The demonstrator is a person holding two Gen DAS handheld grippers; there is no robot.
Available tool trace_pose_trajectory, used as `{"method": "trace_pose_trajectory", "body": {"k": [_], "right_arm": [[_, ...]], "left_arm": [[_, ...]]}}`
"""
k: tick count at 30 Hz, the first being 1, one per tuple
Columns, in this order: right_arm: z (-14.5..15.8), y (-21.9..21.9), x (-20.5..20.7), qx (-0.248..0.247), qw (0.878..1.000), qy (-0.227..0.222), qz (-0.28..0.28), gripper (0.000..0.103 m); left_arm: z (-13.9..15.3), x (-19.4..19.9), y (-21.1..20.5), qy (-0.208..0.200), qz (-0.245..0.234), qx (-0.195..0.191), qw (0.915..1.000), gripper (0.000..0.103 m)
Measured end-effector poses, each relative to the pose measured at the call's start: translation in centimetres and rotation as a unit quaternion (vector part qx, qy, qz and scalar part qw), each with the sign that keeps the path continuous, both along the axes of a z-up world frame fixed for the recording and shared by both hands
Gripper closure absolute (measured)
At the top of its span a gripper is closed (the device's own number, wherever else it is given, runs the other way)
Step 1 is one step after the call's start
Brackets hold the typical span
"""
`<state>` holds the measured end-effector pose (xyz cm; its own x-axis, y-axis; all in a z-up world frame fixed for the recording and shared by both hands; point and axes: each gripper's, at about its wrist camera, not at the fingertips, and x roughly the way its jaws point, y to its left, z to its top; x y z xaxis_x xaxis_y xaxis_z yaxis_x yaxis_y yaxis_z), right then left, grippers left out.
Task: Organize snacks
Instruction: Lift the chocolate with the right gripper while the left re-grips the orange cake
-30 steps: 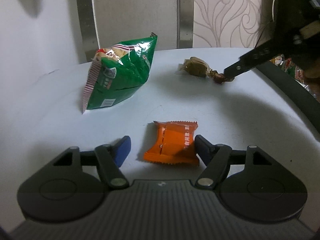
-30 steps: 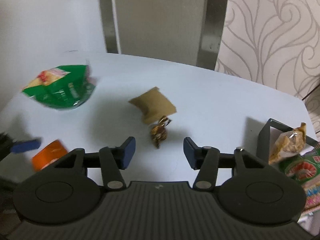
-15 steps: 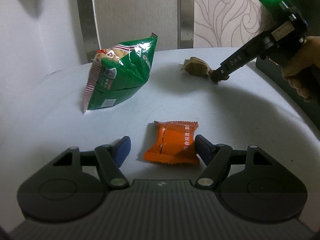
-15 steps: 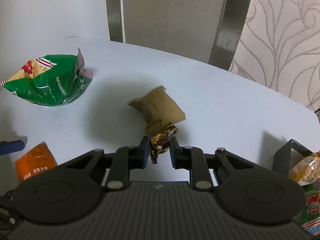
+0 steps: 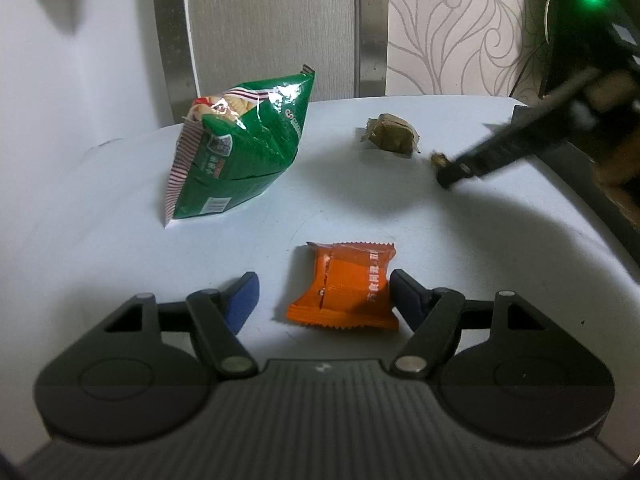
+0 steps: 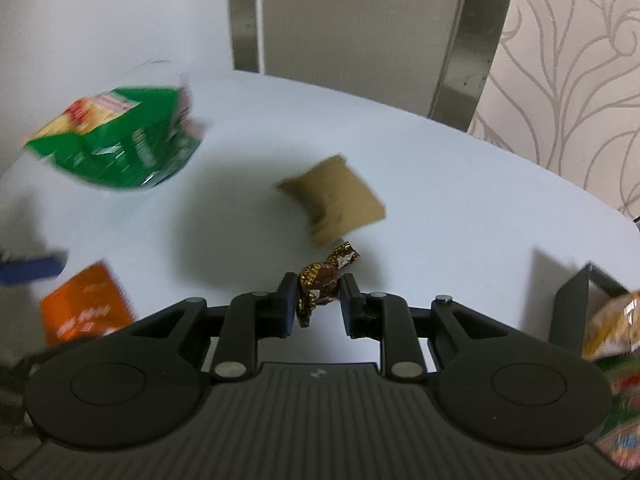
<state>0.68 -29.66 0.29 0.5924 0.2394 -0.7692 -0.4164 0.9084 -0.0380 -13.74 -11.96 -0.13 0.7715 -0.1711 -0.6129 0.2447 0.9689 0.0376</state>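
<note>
My right gripper [image 6: 319, 298] is shut on a small brown foil candy [image 6: 322, 280] and holds it just above the white table [image 6: 460, 200]. In the left wrist view it [image 5: 448, 168] is blurred beside the tan packet [image 5: 392, 136]. My left gripper [image 5: 324, 296] is open low over the table. An orange packet [image 5: 348, 284] lies between its fingers, touching the right one. A green chip bag [image 5: 240, 152] lies farther back left. The tan packet [image 6: 332, 204] lies just beyond the candy.
A dark bin [image 6: 572, 304] at the right table edge holds several snack packets [image 6: 616, 328]. A grey chair back [image 6: 360, 32] stands behind the table. A patterned wall [image 6: 568, 60] is at the right.
My right gripper closed on the brown candy and has lifted it off the table, drawing back from the tan packet. My left gripper has stayed open around the orange packet.
</note>
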Motion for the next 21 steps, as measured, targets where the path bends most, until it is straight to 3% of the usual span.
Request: {"method": "trace_pose_trajectory", "body": {"k": [11, 21], "right_arm": [[-0.1, -1.0, -13.4, -0.007, 1.000, -0.009, 0.002, 0.077], [-0.5, -1.7, -16.3, 0.030, 0.999, -0.015, -0.043, 0.077]], "left_arm": [[-0.1, 0.0, -0.3, 0.000, -0.010, 0.001, 1.0000, 0.029], [0.0, 0.3, -1.4, -0.002, -0.039, 0.014, 0.9992, 0.029]]}}
